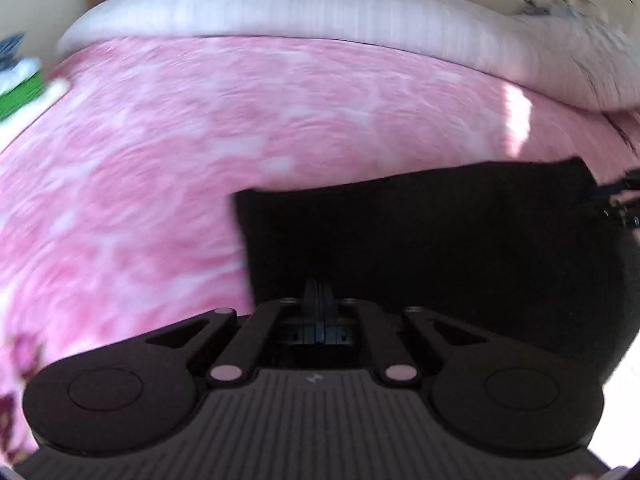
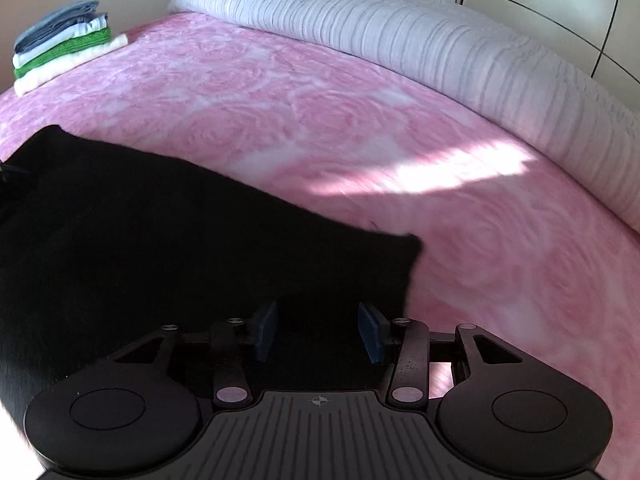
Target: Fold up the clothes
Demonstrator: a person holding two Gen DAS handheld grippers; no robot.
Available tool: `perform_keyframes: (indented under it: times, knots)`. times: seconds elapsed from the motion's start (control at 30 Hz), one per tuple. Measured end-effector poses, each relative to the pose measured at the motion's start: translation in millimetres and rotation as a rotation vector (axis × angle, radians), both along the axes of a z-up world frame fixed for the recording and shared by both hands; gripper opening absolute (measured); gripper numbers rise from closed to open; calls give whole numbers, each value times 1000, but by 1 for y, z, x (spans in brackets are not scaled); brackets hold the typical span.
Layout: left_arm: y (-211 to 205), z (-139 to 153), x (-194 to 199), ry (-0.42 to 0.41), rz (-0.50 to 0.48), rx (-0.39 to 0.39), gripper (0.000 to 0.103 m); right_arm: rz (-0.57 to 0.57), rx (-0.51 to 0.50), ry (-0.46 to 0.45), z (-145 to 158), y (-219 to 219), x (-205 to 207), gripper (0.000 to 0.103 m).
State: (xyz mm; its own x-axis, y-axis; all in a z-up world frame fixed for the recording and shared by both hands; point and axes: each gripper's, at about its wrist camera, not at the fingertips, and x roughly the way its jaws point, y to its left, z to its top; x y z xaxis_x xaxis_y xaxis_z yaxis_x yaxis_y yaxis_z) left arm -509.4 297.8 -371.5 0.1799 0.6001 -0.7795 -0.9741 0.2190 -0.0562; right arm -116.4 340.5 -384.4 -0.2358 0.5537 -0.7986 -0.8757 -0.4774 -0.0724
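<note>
Centrally, a black garment (image 2: 160,240) lies on the bed's pink blanket (image 2: 320,120), which serves as the landmark for all positions given below. Left claw (image 1: 319,292): its two fingers are pressed together, their tips against the near edge of the black garment (image 1: 440,240); whether a fold of cloth is caught between them cannot be told, since fingers and fabric are equally dark. Right claw (image 2: 318,330): its fingers are spread, with the blue pads (image 2: 266,330) standing apart on either side of the garment's near edge and not pressing on it. The garment's right-hand corner ends just beyond this claw, and bare blanket shows past it. A white ribbed quilt (image 2: 400,28) is bunched along the far edge of the blanket. A stack of folded clothes (image 2: 64,48), blue-grey on top, then white, green and cream, sits at the blanket's far left corner, well apart from the garment. A patch of sunlight (image 2: 440,168) falls on the blanket between the garment and the quilt. The left wrist view is blurred; the pink blanket (image 1: 160,160) and quilt (image 1: 280,4) are still recognisable.
</note>
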Motion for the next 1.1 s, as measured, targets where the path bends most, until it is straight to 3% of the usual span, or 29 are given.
perform_keyframes:
  times: [0.13, 0.2, 0.3, 0.37, 0.43, 0.5, 0.6, 0.63, 0.77, 0.83, 0.9, 1.0, 1.1]
  knots:
    - [-14, 28, 17, -38, -2, 18, 7, -41, -11, -66, 21, -15, -17, 43]
    - [-20, 31, 42, -57, -67, 23, 7, -18, -14, 14, 31, -30, -35, 43]
    - [-26, 19, 82, 19, -180, 10, 10, 76, -51, 131, 37, -52, -73, 43]
    - [-31, 4, 89, 73, -191, -8, 12, 141, -66, 117, 29, -64, -97, 43]
    - [-42, -1, 73, 84, -166, 13, 13, 159, -76, 79, 15, -72, -103, 43]
    - [-53, 0, 50, 95, -118, 11, 12, 125, -59, 70, 9, -76, -81, 44]
    - [-67, 2, 26, 211, -95, 23, 7, 22, -82, 73, 10, -81, -31, 43]
    - [-69, 3, 20, 213, -86, 9, 5, -1, -87, 72, 11, -84, -17, 43]
    - [-79, 24, 22, 142, 1, 5, 5, -48, -71, -1, 27, -100, -13, 44]
    - [-86, 35, 31, 71, 27, 29, 6, -86, -50, -4, 38, -109, -20, 43]
    - [-89, 34, 46, 26, 29, 24, 8, -84, -23, 55, 46, -121, -31, 43]
    - [-93, 15, 62, 80, 29, -20, 14, -77, -40, 71, 34, -133, -45, 43]
    - [-101, 9, 50, 65, 88, -6, 23, -91, -21, 46, 20, -142, -40, 43]
